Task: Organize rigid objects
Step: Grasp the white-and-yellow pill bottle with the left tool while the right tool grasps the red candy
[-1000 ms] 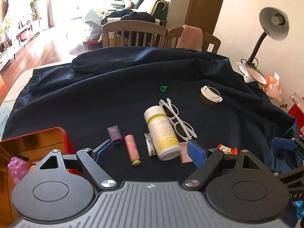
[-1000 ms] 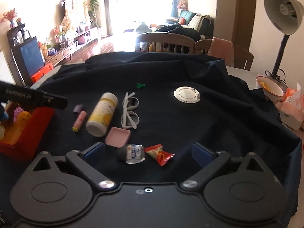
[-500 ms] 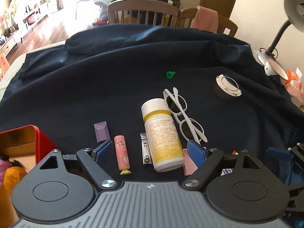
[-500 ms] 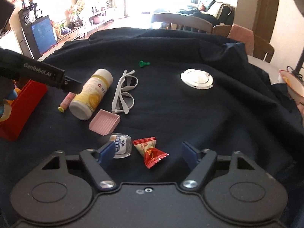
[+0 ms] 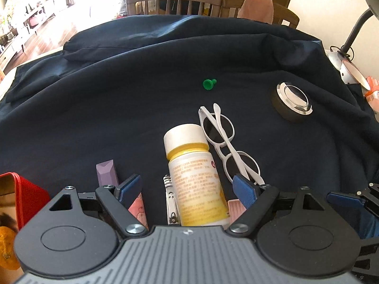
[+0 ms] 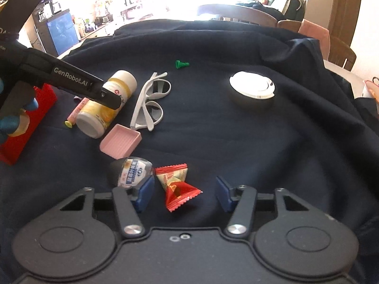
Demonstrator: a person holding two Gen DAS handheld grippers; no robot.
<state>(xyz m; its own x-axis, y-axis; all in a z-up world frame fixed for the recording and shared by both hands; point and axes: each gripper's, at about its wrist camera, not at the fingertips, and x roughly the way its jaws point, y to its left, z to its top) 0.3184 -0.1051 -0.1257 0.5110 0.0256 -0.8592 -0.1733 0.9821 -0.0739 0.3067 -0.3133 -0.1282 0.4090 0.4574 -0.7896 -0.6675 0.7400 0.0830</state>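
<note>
A white bottle with a yellow label [image 5: 194, 177] lies on the dark cloth between the open jaws of my left gripper [image 5: 188, 188]; it also shows in the right wrist view [image 6: 106, 108], with the left gripper [image 6: 111, 99] over it. A nail clipper [image 5: 171, 201], a pink tube [image 5: 137, 207] and a purple piece [image 5: 106, 171] lie beside it. My right gripper [image 6: 184, 194] is open around a red candy wrapper [image 6: 176, 188], with a small clear-capped bottle [image 6: 131, 174] at its left finger.
White sunglasses [image 5: 227, 142], a green peg [image 5: 209, 84] and a round silver-topped box [image 5: 292, 100] lie farther out. A pink tray [image 6: 120, 140] sits near the bottle. A red bin [image 6: 26, 120] with toys stands at the left. A lamp [image 5: 350, 71] is at the right edge.
Both grippers moved forward and down. The left now straddles the bottle; the right now straddles the candy wrapper.
</note>
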